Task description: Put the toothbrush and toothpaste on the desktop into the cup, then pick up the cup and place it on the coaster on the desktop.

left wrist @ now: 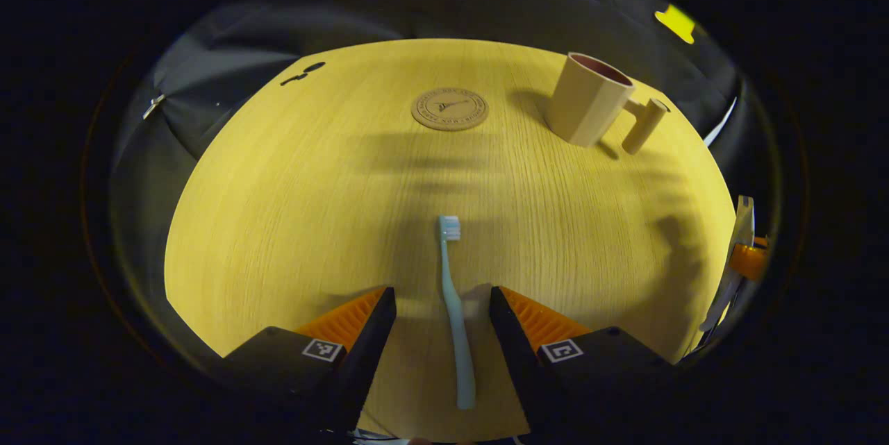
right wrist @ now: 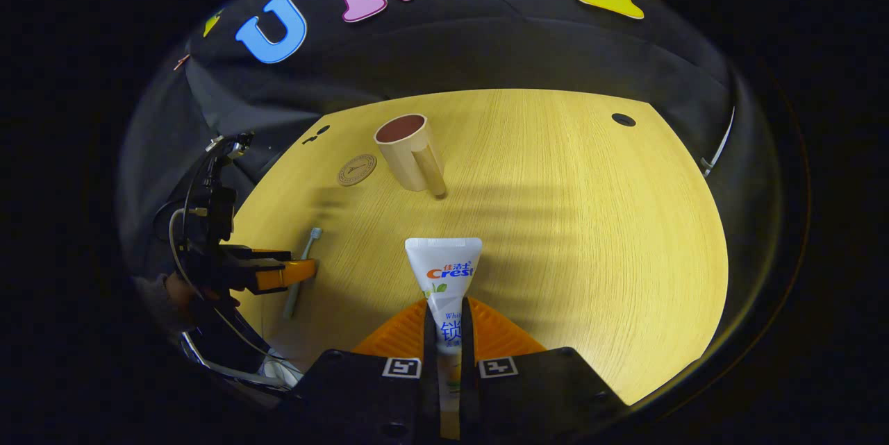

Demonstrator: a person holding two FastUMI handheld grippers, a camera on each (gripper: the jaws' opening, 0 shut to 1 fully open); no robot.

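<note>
A pale blue toothbrush [left wrist: 455,306] lies flat on the wooden desktop [left wrist: 292,209], bristles pointing away, between the fingers of my left gripper [left wrist: 442,303], which stands open around its handle without touching it. Farther off sit a round cork coaster [left wrist: 449,109] and a beige cup [left wrist: 589,98] with a peg handle, upright at the far right. In the right gripper view my right gripper [right wrist: 443,316] is shut on a white toothpaste tube [right wrist: 443,271], its flat end pointing toward the cup [right wrist: 408,150]. The left gripper [right wrist: 281,273] shows beside the toothbrush [right wrist: 300,271], left of the coaster [right wrist: 357,169].
The desktop [right wrist: 590,223] has a small dark hole [right wrist: 623,119] at its far right and a dark mark [left wrist: 303,73] near its far left edge. Black cloth walls surround the table. A hand [right wrist: 177,289] and cables trail behind the left gripper.
</note>
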